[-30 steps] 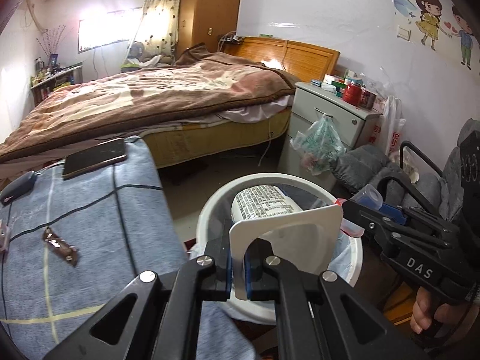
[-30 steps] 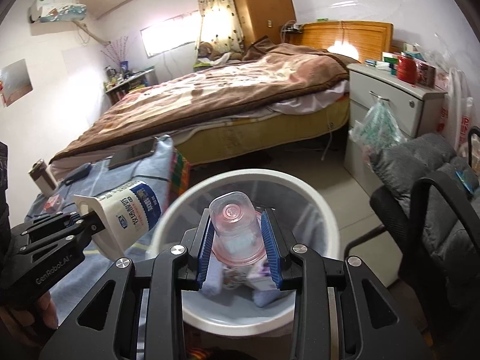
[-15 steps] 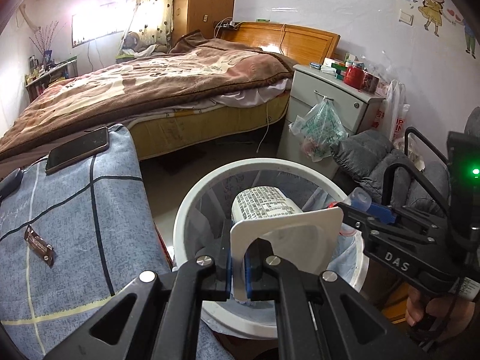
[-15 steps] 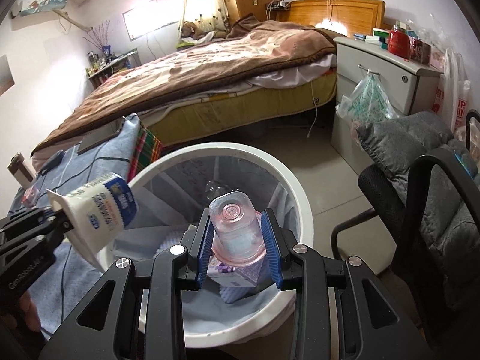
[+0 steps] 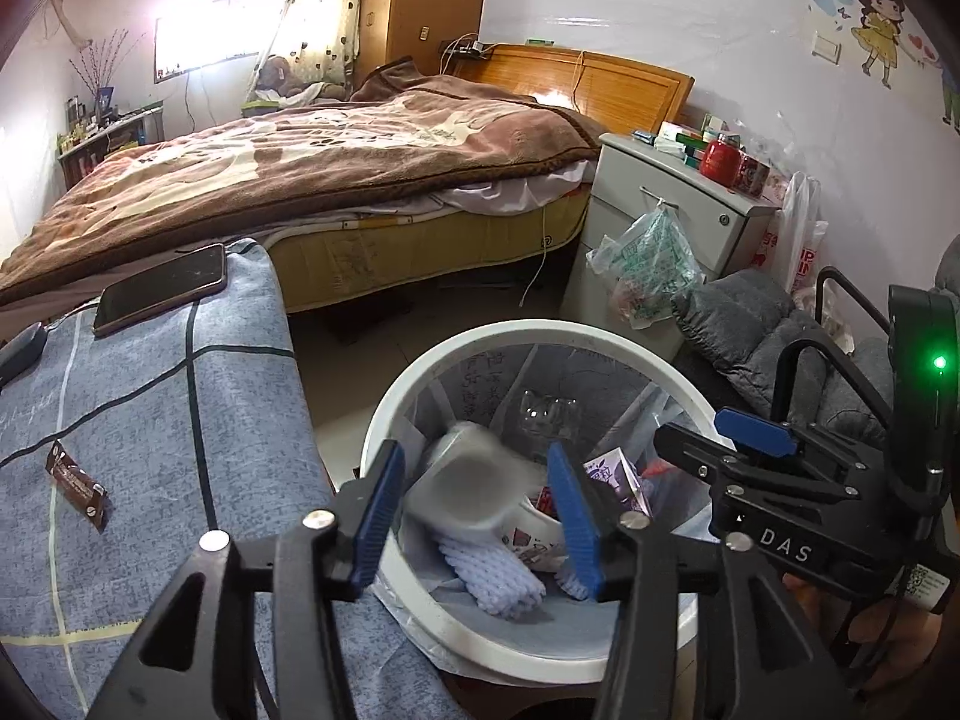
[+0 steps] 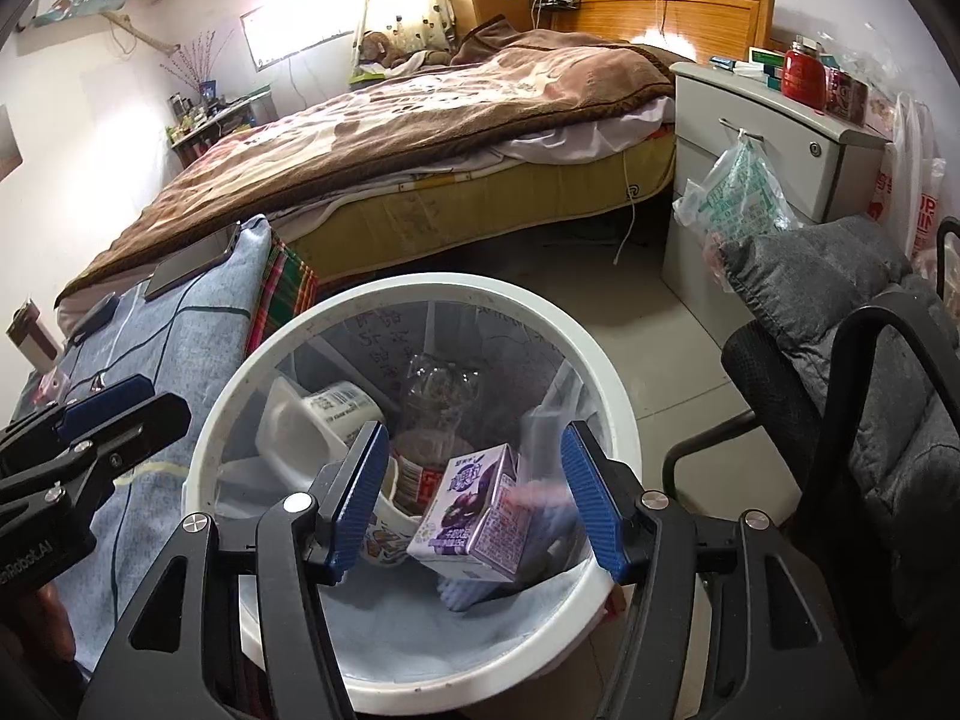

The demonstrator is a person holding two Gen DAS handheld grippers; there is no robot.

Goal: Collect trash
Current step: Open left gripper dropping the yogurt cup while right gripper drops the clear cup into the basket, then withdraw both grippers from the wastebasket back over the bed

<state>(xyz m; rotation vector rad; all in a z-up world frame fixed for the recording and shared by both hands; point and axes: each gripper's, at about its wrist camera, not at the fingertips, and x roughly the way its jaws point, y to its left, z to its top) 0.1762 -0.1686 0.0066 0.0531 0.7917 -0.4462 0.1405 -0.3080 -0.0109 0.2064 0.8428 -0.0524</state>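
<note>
Trash bin (image 5: 600,336), lower centre, is receiving both drops — left gripper (image 5: 474,510) and right gripper (image 6: 474,498) are opening, nothing pinched now; yogurt cup (image 5: 474,480) is falling blurred.

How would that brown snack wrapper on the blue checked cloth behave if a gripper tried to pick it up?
The brown snack wrapper lies flat and creased on the blue checked cloth, so it is probably thin, light and floppy. It looks glossy, so it may slip between pads. Lying flush on soft fabric, it may be hard to pinch without catching cloth too.
</note>
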